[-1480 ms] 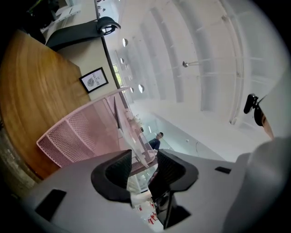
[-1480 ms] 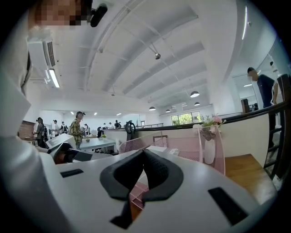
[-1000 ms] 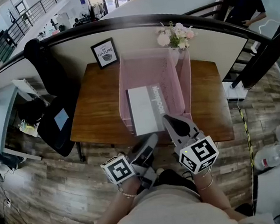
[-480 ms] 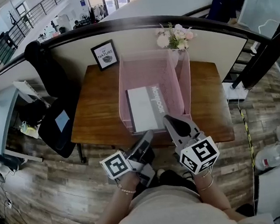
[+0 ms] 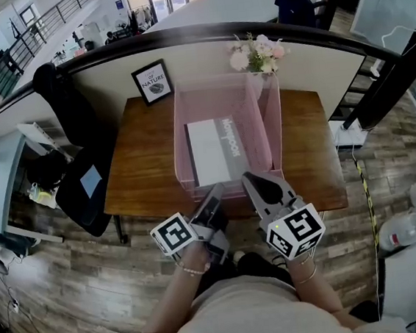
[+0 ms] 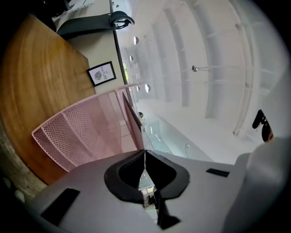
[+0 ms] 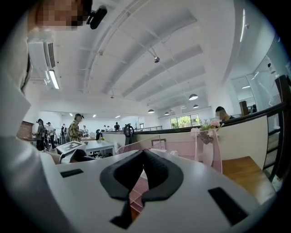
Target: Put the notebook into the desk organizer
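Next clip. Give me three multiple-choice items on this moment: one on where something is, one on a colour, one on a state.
1. Where is the notebook?
A. inside the desk organizer
B. on the floor
C. on the table beside it

2. What colour is the desk organizer?
A. blue
B. pink
C. black

3. How do the fingers of the right gripper stand?
A. wide apart
B. closed on the notebook
C. together, nothing between them

Answers: 1 A, the head view shows it within the mesh walls. 2 B, the mesh is pink in every view. 3 C, the right gripper view shows the tips touching with nothing held.
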